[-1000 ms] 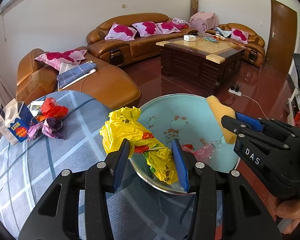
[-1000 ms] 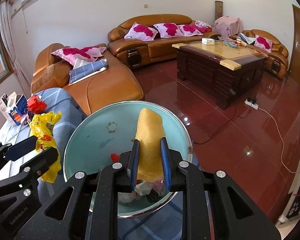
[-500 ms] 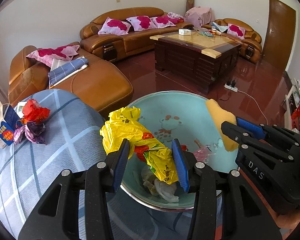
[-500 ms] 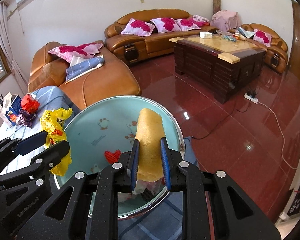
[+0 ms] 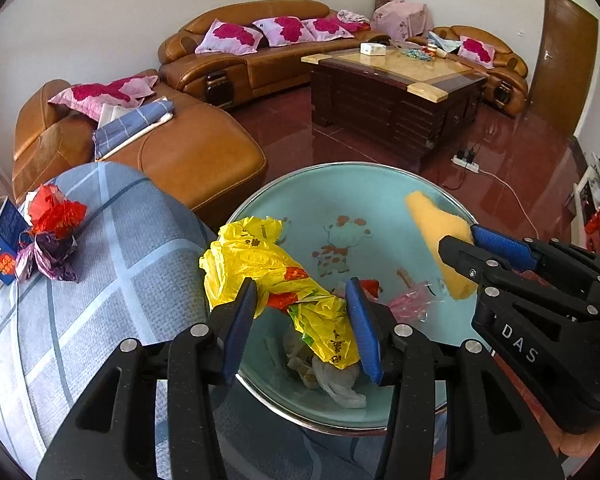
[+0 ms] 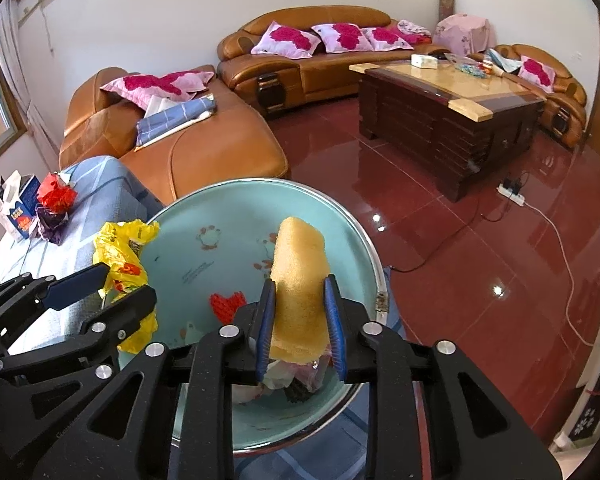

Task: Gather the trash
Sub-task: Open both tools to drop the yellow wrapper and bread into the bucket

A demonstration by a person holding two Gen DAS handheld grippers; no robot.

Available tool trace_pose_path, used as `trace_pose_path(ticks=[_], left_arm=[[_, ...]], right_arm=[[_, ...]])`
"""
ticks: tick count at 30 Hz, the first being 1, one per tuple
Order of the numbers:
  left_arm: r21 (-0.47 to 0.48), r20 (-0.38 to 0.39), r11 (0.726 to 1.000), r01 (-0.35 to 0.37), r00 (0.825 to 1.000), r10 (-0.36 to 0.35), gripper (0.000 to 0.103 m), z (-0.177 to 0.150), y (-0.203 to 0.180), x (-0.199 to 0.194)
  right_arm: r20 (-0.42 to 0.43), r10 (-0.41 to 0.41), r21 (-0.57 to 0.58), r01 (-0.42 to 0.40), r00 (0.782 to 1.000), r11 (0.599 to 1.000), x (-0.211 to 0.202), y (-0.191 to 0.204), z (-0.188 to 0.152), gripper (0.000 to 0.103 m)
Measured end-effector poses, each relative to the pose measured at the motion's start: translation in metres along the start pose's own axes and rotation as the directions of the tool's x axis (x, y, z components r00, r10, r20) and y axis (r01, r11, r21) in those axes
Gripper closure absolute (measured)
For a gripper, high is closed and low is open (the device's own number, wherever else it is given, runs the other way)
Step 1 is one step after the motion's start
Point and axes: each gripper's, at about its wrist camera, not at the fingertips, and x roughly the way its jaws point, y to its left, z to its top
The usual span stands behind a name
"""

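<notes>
Over the basin (image 5: pixel 340 184), my left gripper (image 5: pixel 302 316) pinches the yellow bag (image 5: pixel 276 276); my right gripper (image 6: pixel 300 322) clamps the sponge (image 6: pixel 298 280), both directly above the trash inside.

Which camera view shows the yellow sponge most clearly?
The right wrist view: the yellow sponge stands centred, clamped in the right gripper, nearly whole, above the basin. The left wrist view shows the sponge only from the side, at the right, its rear end hidden by the gripper.
</notes>
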Motion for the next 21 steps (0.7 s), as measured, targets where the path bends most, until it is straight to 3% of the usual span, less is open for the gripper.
trace_pose_path(ticks=[14, 16, 17, 21], left_arm=[[-0.007, -0.005, 1.000, -0.012, 1.000, 0.012, 0.054, -0.001, -0.001, -0.003], [-0.009, -0.008, 1.000, -0.018, 1.000, 0.018, 0.049, -0.002, 0.000, -0.003], [-0.013, -0.012, 1.000, -0.026, 1.000, 0.026, 0.040, -0.002, -0.001, -0.002], [-0.024, -0.013, 0.999, -0.034, 0.999, 0.034, 0.037, 0.001, 0.000, -0.004]], right_arm=[[0.045, -0.014, 0.042, 0.012, 0.999, 0.999, -0.014, -0.005, 0.004, 0.073], [0.054, -0.028, 0.050, 0.025, 0.998, 0.998, -0.017, -0.008, 0.003, 0.073], [0.058, -0.031, 0.057, 0.028, 0.998, 0.998, -0.018, -0.010, 0.003, 0.073], [0.083, -0.054, 0.065, 0.048, 0.995, 0.997, -0.025, -0.012, 0.005, 0.069]])
